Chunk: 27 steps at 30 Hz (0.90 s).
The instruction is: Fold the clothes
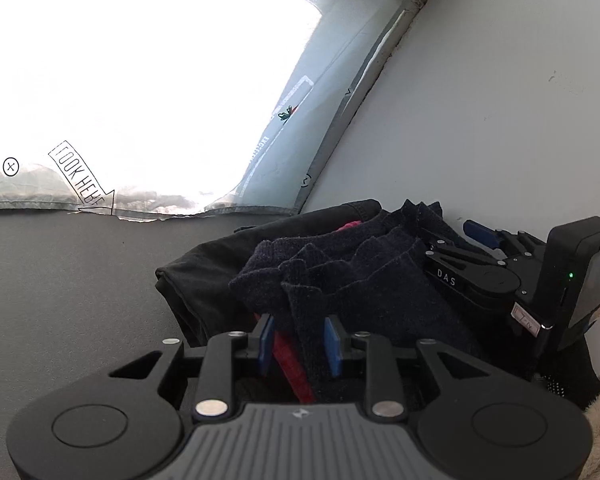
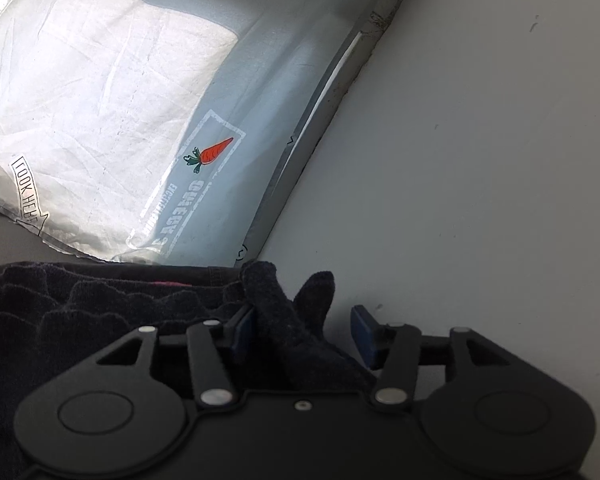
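Left wrist view shows a dark grey surface (image 1: 60,288) with a crinkled, translucent plastic sheet (image 1: 268,148) at its far edge, printed with an arrow label and a carrot picture (image 2: 210,154). A pale wall (image 1: 480,100) rises on the right, close behind the pile and the right gripper. On the surface lies a smooth black garment (image 1: 196,264), and on top of it a dark navy knitted cloth (image 1: 340,276) bunched into soft, fuzzy ridges. A bit of pink fabric (image 1: 350,225) peeks out at the far side, and a red strip (image 1: 290,360) runs under the near edge.

The left gripper (image 1: 300,344) has its blue pads (image 1: 334,344) partly spread, with a fold of the knitted cloth hanging between them; whether they press it I cannot tell.

The right gripper (image 2: 306,330) is spread wide, a raised ridge of the same cloth lying against its left pad (image 2: 244,330), the right pad apart from it.
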Available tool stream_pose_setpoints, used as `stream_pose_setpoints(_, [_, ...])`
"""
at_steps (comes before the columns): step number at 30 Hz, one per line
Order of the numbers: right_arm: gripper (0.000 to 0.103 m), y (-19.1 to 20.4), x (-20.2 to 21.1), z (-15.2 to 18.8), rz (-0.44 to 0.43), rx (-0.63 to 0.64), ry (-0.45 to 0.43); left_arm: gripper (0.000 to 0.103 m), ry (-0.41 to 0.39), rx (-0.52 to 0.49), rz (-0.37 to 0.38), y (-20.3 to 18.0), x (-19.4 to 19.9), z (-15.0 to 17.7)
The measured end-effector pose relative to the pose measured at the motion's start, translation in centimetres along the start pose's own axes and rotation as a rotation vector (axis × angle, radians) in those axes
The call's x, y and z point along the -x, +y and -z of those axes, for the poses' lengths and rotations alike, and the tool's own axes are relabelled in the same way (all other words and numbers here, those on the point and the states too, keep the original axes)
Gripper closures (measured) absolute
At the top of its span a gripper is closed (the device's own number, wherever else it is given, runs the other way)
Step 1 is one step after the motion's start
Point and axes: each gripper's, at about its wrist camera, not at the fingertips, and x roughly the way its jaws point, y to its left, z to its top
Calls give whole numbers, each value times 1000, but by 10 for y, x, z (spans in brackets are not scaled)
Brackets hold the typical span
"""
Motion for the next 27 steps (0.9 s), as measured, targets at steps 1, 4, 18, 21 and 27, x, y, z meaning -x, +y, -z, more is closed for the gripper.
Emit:
stream_pose_setpoints(1, [30, -4, 11, -6, -10, -23, -15, 63, -19, -8, -11, 1, 13, -1])
stream_pose_setpoints(4, [20, -12, 50, -20, -54, -100, -35, 34, -99, -30, -59, 5, 61, 2])
stream_pose_setpoints(18, [1, 50, 250, 18, -134, -238, -71, 0, -420, -17, -318, 25, 264, 88])
stream_pose_setpoints(21, [1, 67, 283, 21, -198, -275, -71, 0, -493, 32, -349, 36, 313, 107])
stream_pose_setpoints(27, [1, 116, 343, 13, -304, -310, -41, 0, -479, 65, -459, 61, 391, 126])
